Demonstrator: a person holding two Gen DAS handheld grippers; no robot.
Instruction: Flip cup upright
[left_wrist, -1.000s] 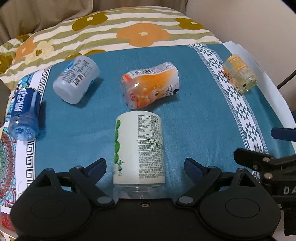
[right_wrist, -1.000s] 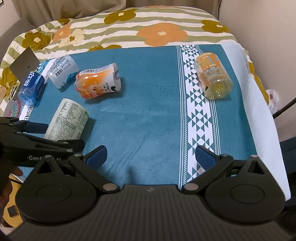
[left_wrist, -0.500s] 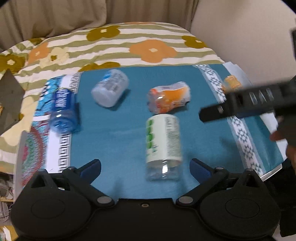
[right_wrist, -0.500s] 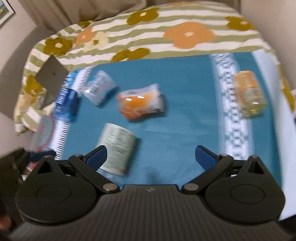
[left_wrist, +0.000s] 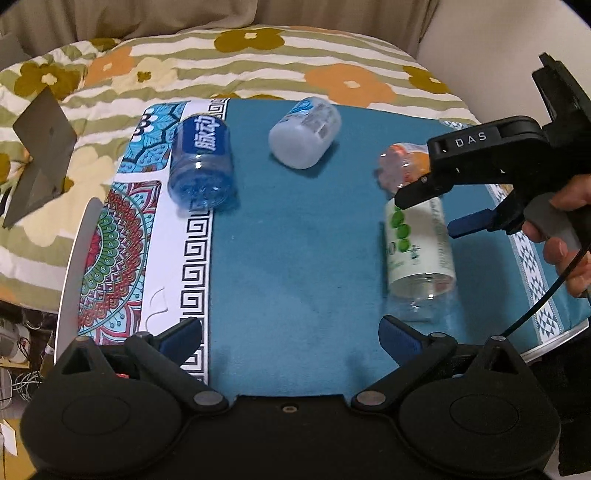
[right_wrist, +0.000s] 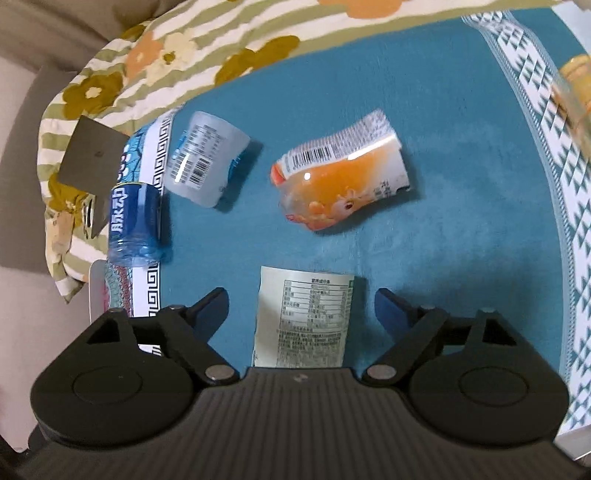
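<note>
A white-and-green labelled cup (left_wrist: 417, 247) lies on its side on the blue cloth (left_wrist: 295, 240). In the right wrist view it (right_wrist: 303, 317) lies between the wide-open fingers of my right gripper (right_wrist: 301, 308), untouched. In the left wrist view my right gripper (left_wrist: 436, 206) hovers above this cup from the right. My left gripper (left_wrist: 291, 332) is open and empty, left of and nearer than the cup. An orange cup (right_wrist: 343, 188), a frosted white cup (right_wrist: 207, 162) and a blue cup (right_wrist: 135, 225) also lie on their sides.
A yellow cup (right_wrist: 576, 92) lies at the far right on the patterned band. A flowered quilt (left_wrist: 258, 62) lies behind the cloth. A grey laptop-like object (left_wrist: 40, 155) sits at the left. The table's rim (left_wrist: 74, 258) shows at the left.
My right gripper has swung left and come down over the white-and-green cup. My left gripper has pulled back and shifted left, so that cup now lies to its right.
</note>
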